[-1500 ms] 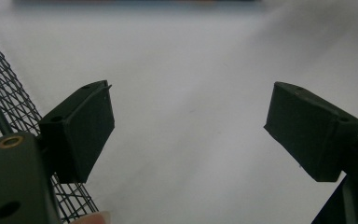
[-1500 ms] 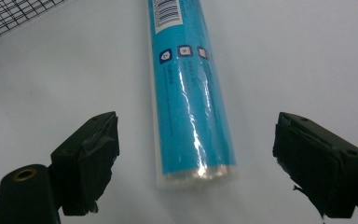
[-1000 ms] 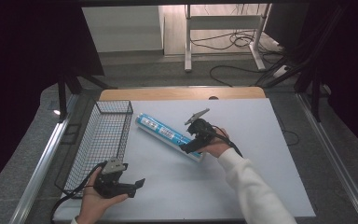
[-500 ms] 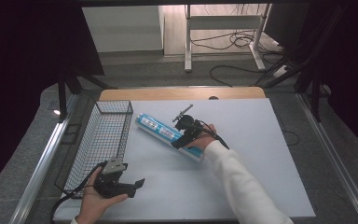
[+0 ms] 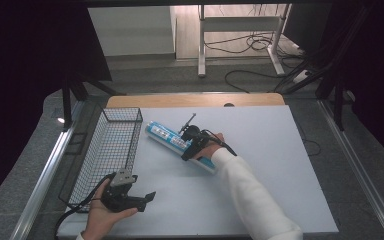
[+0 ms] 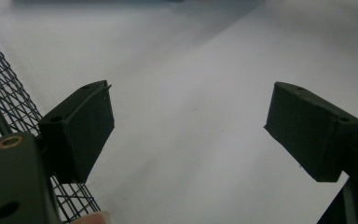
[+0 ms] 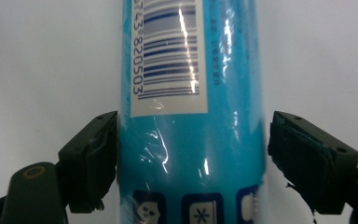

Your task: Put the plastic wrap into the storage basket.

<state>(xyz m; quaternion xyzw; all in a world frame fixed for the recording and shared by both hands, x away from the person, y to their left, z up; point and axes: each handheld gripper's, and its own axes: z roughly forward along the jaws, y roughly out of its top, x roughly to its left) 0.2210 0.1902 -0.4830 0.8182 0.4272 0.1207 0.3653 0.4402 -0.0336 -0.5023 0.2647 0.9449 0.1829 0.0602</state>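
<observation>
The tube (image 7: 191,116) between the right gripper's (image 7: 191,163) fingers (image 7: 91,161) has a glossy turquoise plastic-looking skin that throws bright streaks of glare, with a white printed barcode label just beyond the fingers. The fingers themselves are matt black, slightly rough at the edges. The left gripper's (image 6: 191,135) fingers (image 6: 81,133) are the same dull black. Beside the left one stands a basket (image 5: 111,150) of thin dark metal wire mesh. The counter (image 5: 280,165) under both looks smooth, matt and pale grey-white, with a bare wood edge at its far side.
</observation>
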